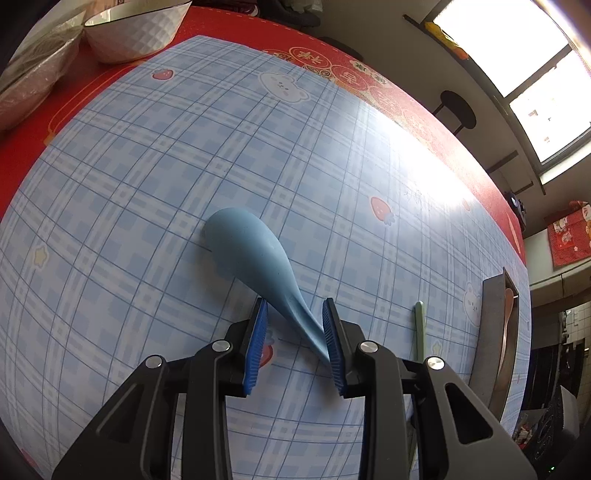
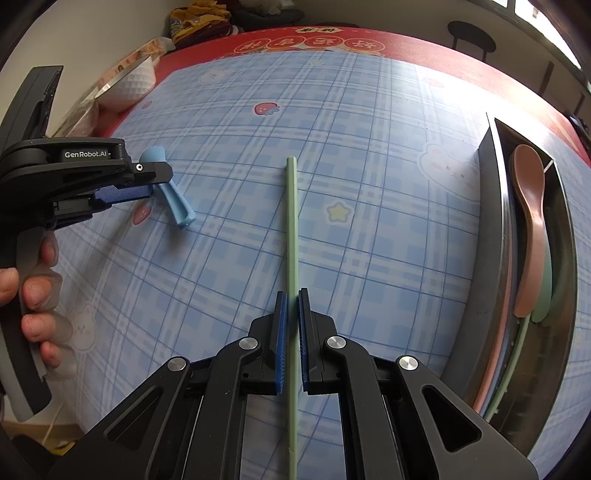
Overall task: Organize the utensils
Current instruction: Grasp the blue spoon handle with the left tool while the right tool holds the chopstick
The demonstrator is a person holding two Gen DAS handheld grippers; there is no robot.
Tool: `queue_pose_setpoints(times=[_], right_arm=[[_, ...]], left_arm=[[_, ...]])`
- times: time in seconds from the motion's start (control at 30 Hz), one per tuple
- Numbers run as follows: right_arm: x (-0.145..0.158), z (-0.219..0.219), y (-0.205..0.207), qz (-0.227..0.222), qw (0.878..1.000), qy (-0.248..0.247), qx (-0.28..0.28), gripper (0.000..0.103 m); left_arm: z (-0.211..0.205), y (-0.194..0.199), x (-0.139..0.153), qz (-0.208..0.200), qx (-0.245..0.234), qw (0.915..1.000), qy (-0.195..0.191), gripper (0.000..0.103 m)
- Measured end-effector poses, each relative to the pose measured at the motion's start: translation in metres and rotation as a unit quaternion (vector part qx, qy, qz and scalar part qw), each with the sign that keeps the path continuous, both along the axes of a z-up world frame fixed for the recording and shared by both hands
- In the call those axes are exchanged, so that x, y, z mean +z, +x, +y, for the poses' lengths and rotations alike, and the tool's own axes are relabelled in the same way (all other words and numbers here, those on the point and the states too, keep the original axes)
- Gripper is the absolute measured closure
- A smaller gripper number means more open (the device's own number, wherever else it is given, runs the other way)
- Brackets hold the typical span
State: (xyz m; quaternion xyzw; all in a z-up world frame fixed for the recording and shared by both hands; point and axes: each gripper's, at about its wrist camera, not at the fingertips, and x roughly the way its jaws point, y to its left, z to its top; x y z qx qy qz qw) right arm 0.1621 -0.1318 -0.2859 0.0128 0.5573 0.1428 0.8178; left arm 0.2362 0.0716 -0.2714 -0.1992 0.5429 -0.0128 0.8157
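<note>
A blue spoon lies bowl-down on the blue checked mat. My left gripper is open, its pads on either side of the spoon's handle, the right pad touching it. The spoon also shows in the right wrist view, beside my left gripper. A green chopstick lies on the mat; my right gripper has its pads closed against it. The chopstick's tip shows in the left wrist view. A metal tray at the right holds a pink spoon, a green spoon and chopsticks.
A white bowl and a clear plastic bag sit at the far left on the red tablecloth. The bowl also shows in the right wrist view. A black stool stands beyond the table.
</note>
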Motion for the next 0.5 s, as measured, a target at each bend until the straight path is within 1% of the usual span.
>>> queue_pose_setpoints(times=[0.03,0.07,0.1,0.13,0.2,0.23,0.3,0.47,0.5], right_arm=[[0.0,-0.001,0.0,0.0,1.0,0.001,0.0,0.097],[0.0,-0.001,-0.001,0.0,1.0,0.002,0.0,0.097],[0.0,-0.001,-0.001,-0.001,1.0,0.002,0.0,0.097],[0.0,-0.002,-0.002,-0.001,1.0,0.001,0.0,0.097],[0.001,-0.001,-0.002,-0.001,1.0,0.001,0.0,0.097],[0.001,-0.002,-0.002,-0.001,1.0,0.002,0.0,0.097],[0.001,0.0,-0.001,0.0,1.0,0.001,0.0,0.097],[0.0,0.001,0.0,0.001,1.0,0.002,-0.001,0.097],[0.0,0.001,0.0,0.001,1.0,0.003,0.0,0.097]], left_arm=[[-0.001,0.001,0.0,-0.003,-0.003,1.0,0.004,0.073],[-0.003,0.002,0.0,-0.006,-0.005,0.9999,0.009,0.075],[-0.004,0.004,-0.001,-0.006,-0.011,0.9999,0.01,0.09],[-0.006,0.005,-0.002,-0.007,-0.024,0.9997,0.005,0.093],[-0.015,0.005,0.0,-0.021,-0.051,0.9981,0.028,0.098],[-0.019,0.005,0.002,-0.028,-0.064,0.997,0.032,0.099],[-0.024,0.004,0.004,-0.03,-0.078,0.9962,0.027,0.099],[-0.029,0.008,0.001,-0.022,-0.083,0.9959,0.029,0.097],[-0.029,0.008,0.002,-0.021,-0.081,0.996,0.03,0.095]])
